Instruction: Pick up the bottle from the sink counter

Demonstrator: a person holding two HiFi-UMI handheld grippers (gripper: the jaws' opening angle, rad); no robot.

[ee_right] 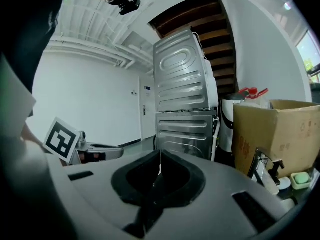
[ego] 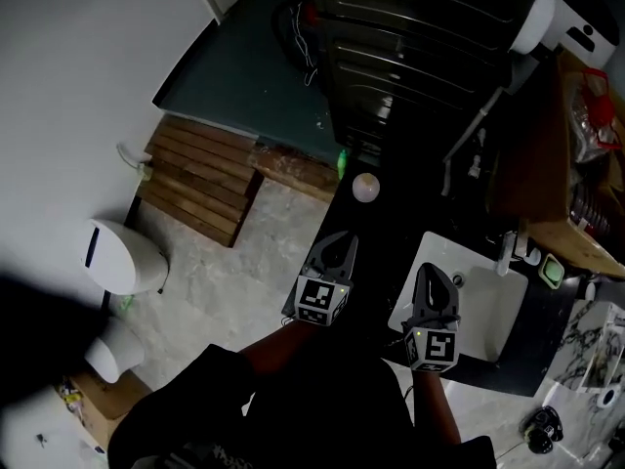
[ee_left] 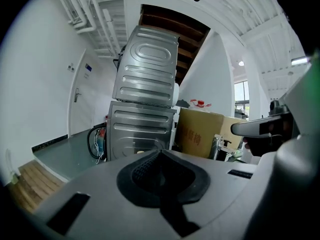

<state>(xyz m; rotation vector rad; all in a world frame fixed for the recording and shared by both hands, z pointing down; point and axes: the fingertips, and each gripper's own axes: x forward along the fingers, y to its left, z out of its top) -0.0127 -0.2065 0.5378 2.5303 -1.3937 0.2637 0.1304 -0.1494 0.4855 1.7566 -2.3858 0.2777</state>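
In the head view a pale round top (ego: 365,188) with a green thing (ego: 342,164) beside it stands on the dark sink counter (ego: 391,233); I cannot tell whether either is the bottle. My left gripper (ego: 338,244) hovers over the counter's left edge, a short way short of that round top. It is shut and empty, as the left gripper view (ee_left: 160,155) shows. My right gripper (ego: 431,276) hangs over the left rim of the white sink basin (ego: 488,311). Its jaws (ee_right: 159,158) meet with nothing between them.
Stacked ribbed metal appliances (ego: 420,47) stand beyond the counter. A cardboard box (ego: 547,193) sits at the right behind the faucet (ego: 508,247), with a green soap dish (ego: 553,270) near it. On the floor at left lie a wooden pallet (ego: 200,179) and a white bin (ego: 122,257).
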